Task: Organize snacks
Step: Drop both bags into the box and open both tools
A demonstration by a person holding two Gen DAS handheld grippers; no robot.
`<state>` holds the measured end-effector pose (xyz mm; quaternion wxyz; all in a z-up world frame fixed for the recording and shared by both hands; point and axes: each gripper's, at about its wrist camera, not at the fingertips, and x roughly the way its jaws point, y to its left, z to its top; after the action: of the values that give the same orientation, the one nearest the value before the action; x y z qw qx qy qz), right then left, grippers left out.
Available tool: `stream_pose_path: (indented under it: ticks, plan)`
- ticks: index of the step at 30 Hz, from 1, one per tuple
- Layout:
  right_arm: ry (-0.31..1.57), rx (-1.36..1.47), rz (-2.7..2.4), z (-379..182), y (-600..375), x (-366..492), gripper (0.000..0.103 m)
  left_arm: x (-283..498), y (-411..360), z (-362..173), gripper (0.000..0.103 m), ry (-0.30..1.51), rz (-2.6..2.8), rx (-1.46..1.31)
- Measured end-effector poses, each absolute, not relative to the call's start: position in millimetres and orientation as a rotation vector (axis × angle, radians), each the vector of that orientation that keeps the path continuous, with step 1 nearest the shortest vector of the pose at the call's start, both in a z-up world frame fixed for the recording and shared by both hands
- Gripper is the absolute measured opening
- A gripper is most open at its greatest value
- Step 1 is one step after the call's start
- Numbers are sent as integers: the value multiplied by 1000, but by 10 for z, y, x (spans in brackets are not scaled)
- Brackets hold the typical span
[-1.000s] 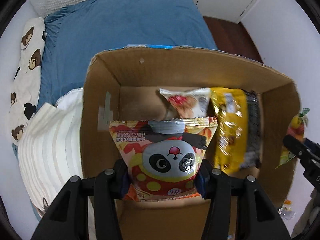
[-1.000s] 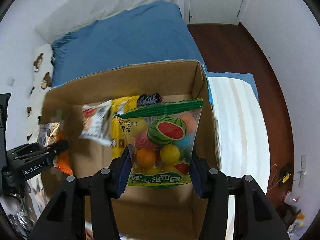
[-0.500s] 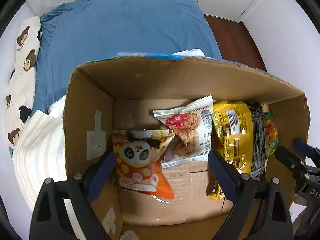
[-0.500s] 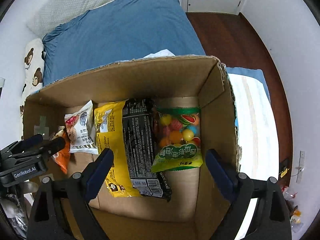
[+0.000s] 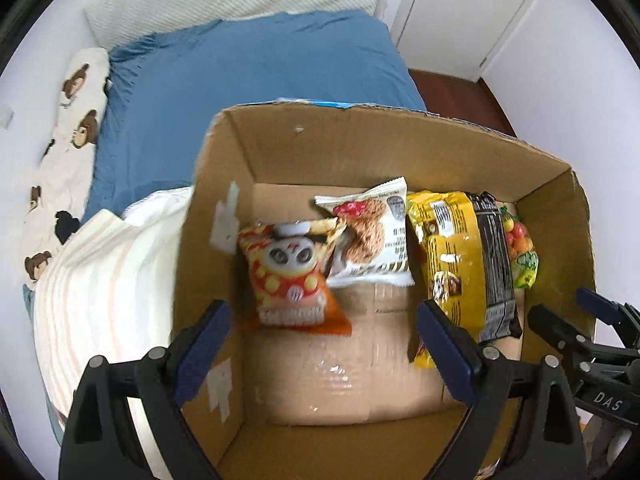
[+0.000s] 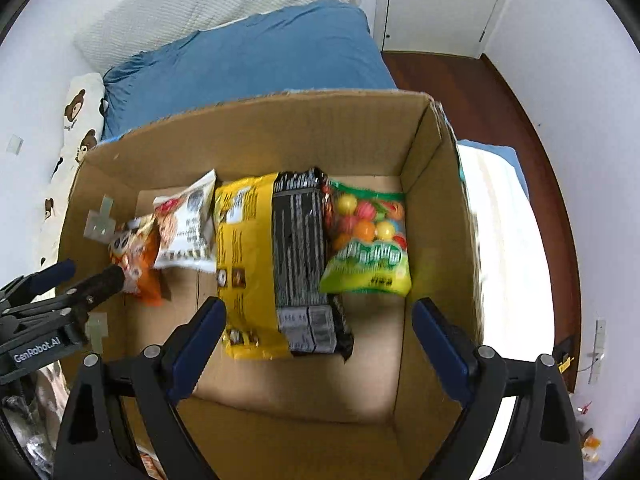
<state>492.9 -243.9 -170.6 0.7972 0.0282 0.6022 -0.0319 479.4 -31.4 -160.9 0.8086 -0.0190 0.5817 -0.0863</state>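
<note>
Both grippers have pulled back since half a second ago: the left gripper and right gripper hang empty above the cardboard box, fingers spread wide. The panda snack bag has stayed on the box floor at the left gripper's 12 o'clock, the fruit candy bag at the right gripper's 1 o'clock.

Fruit-candy bag lies in cardboard box, right corner.
</note>
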Motion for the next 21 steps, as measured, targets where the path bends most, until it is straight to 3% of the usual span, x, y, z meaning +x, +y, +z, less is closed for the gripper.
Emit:
stream_pose_path:
  ticks: [21]
  plan:
    - [1020, 45, -58, -1045, -2161, 3469, 96, 3348, -93, -856, 95, 932, -156, -8]
